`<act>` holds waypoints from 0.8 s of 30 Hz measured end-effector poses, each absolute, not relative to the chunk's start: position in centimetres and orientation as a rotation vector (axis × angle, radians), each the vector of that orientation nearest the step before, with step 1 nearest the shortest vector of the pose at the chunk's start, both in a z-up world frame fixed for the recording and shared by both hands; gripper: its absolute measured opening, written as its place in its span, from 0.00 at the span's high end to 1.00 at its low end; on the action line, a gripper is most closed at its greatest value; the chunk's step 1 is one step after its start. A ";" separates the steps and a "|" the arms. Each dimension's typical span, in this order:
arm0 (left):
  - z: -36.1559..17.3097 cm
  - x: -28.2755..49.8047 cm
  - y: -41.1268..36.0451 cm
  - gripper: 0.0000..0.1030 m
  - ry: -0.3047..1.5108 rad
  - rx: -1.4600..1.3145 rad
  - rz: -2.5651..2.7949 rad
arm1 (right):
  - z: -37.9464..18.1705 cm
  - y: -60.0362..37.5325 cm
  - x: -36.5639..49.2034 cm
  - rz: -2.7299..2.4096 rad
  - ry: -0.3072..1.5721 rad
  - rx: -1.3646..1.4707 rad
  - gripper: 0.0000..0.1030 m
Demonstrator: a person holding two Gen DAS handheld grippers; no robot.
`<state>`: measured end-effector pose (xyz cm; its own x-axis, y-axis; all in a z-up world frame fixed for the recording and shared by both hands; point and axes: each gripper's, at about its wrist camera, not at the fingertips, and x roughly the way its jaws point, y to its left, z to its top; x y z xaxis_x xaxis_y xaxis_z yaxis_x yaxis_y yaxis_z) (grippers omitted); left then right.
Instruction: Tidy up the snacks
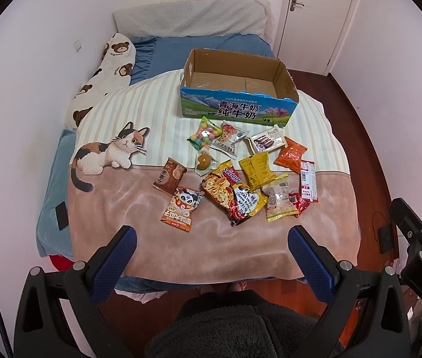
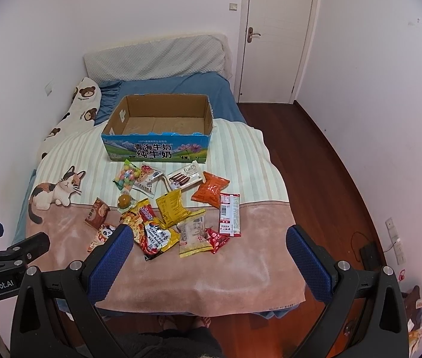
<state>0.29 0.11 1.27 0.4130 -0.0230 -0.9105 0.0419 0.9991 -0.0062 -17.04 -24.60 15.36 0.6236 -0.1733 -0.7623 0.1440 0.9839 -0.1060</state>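
Several snack packets lie scattered on the blanket: a Sedaap noodle pack [image 1: 233, 195] [image 2: 151, 229], a panda packet [image 1: 182, 207], a yellow packet [image 1: 257, 170] [image 2: 171, 208], an orange packet [image 1: 291, 154] [image 2: 211, 189], a candy bag [image 1: 205, 134] [image 2: 127, 176]. An empty open cardboard milk box [image 1: 237, 110] [image 2: 157, 149] stands behind them. My left gripper [image 1: 212, 238] is open and empty, held above the bed's near edge. My right gripper [image 2: 208, 238] is open and empty, in the same spot to the right.
The bed carries a cat-print blanket [image 1: 115, 149], a bear-print pillow [image 1: 112, 68] at left and a grey pillow [image 1: 190, 18] at the head. A white door [image 2: 279, 38] and wood floor [image 2: 315, 155] lie to the right. A black phone [image 1: 61, 216] lies on the bed's left edge.
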 end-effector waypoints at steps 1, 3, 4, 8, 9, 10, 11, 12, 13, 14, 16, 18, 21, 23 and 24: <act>1.3 0.3 0.1 0.00 1.144 0.017 -0.041 | 15.4 -24.6 -17.0 -0.183 0.878 -0.036 0.00; 1.3 0.3 0.1 0.00 1.144 0.017 -0.043 | 15.4 -24.7 -17.0 -0.181 0.879 -0.035 0.00; 1.3 0.4 0.1 0.00 1.144 0.017 -0.044 | 15.4 -24.6 -17.0 -0.181 0.879 -0.034 0.00; 1.2 0.5 0.1 0.00 1.147 0.014 -0.048 | 15.6 -24.5 -17.0 -0.180 0.872 -0.035 0.00; 1.2 0.5 0.1 0.00 1.147 0.013 -0.048 | 15.6 -24.5 -17.0 -0.180 0.871 -0.035 0.00; 1.2 0.4 0.1 0.00 1.146 0.014 -0.049 | 15.6 -24.4 -17.0 -0.180 0.869 -0.037 0.00; 1.2 0.4 0.0 0.00 1.145 0.015 -0.048 | 15.6 -24.5 -17.0 -0.179 0.869 -0.036 0.00; 1.2 0.4 0.1 0.00 1.145 0.016 -0.048 | 15.6 -24.5 -16.9 -0.180 0.870 -0.034 0.00; 1.2 0.4 0.0 0.00 1.145 0.015 -0.049 | 15.7 -24.5 -16.9 -0.179 0.871 -0.034 0.00; 1.2 0.4 0.1 0.00 1.145 0.014 -0.050 | 15.7 -24.4 -17.0 -0.179 0.870 -0.034 0.00; 1.2 0.4 0.0 0.00 1.144 0.015 -0.049 | 15.7 -24.4 -17.0 -0.180 0.870 -0.033 0.00; 1.2 0.4 0.1 0.00 1.145 0.016 -0.050 | 15.7 -24.3 -16.9 -0.178 0.872 -0.035 0.00; 1.2 0.5 0.2 0.00 1.147 0.013 -0.051 | 15.8 -24.3 -16.9 -0.176 0.875 -0.037 0.00; 1.2 0.4 0.2 0.00 1.145 0.013 -0.050 | 15.8 -24.3 -16.9 -0.173 0.876 -0.039 0.00; 1.2 0.4 0.2 0.00 1.146 0.013 -0.051 | 15.7 -24.2 -17.0 -0.172 0.876 -0.039 0.00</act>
<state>0.42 0.17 1.19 0.4114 -0.0335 -0.9108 0.0474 0.9988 -0.0154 -17.03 -24.23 15.67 0.6273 -0.1664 -0.7608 0.1341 0.9854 -0.1050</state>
